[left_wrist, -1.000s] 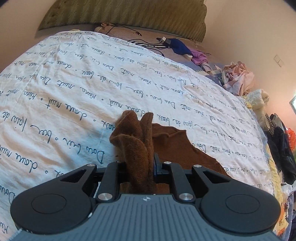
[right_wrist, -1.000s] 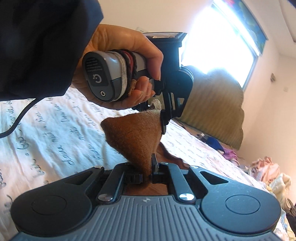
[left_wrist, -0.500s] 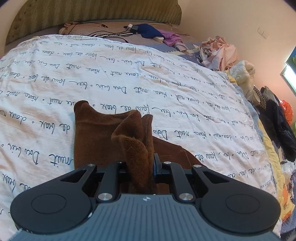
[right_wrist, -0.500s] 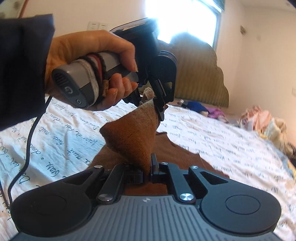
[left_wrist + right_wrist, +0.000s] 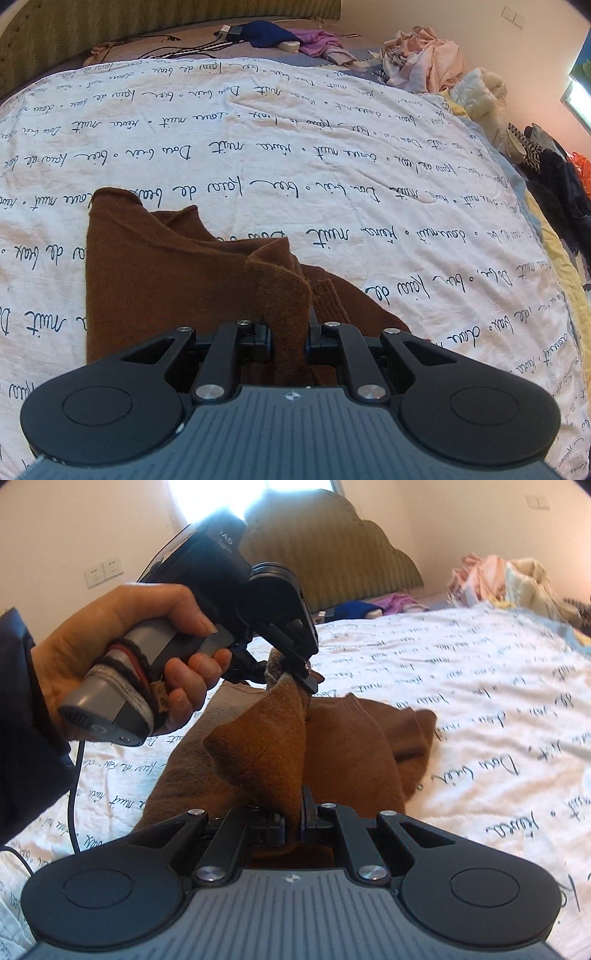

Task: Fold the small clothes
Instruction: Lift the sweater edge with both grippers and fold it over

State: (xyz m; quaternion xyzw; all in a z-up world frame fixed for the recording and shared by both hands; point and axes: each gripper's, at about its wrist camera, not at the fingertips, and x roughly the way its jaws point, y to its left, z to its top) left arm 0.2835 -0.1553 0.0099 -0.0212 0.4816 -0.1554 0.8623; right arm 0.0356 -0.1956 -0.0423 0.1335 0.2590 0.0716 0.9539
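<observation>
Brown garment (image 5: 166, 280) is pinched at its raised edge by both grippers: the left gripper (image 5: 289, 341) and right gripper (image 5: 293, 825) each have jaws pressed onto a fold; the rest lies on the bed (image 5: 332, 147), on its script-printed sheet

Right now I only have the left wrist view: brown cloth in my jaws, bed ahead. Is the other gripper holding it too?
Observer: Yes. The right gripper is shut on the same brown garment.
Operator: Is the cloth between the two grippers lifted?
Observer: Yes, the pinched edge rises from the right gripper to the left gripper; the rest lies on the bedspread.
Operator: Anything on my left?
Observer: A black cable trails from the handle across the bedspread.
</observation>
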